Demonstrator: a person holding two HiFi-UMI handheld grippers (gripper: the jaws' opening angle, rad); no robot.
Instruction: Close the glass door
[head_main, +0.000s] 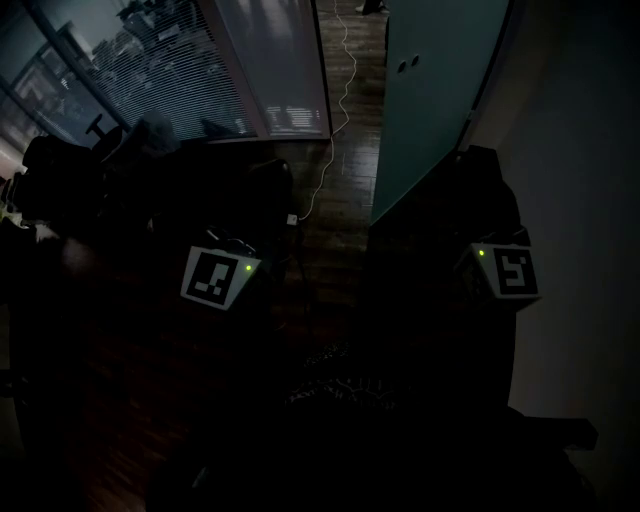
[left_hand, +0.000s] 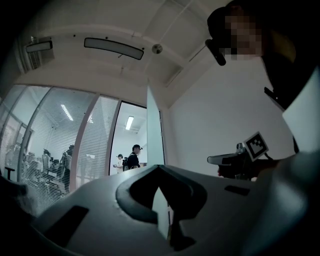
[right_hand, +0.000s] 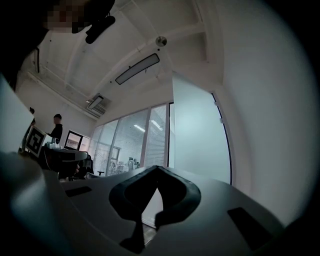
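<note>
We hold the left gripper (left_hand: 159, 167) and the right gripper (right_hand: 158, 168) side by side and well apart, both pointing roughly level toward the doorway. Each has its jaws pressed together with nothing between them. Past them, on the dark wooden floor (head_main: 340, 230), a white cable (head_main: 348, 75) snakes away through the opening. The frosted glass door (head_main: 430, 90) stands open at the far right, ahead of the right gripper and apart from it, swung toward the white wall (head_main: 580, 150). At the far left runs a glass partition with blinds (head_main: 190, 70). People (left_hand: 132, 159) stand beyond the doorway.
</note>
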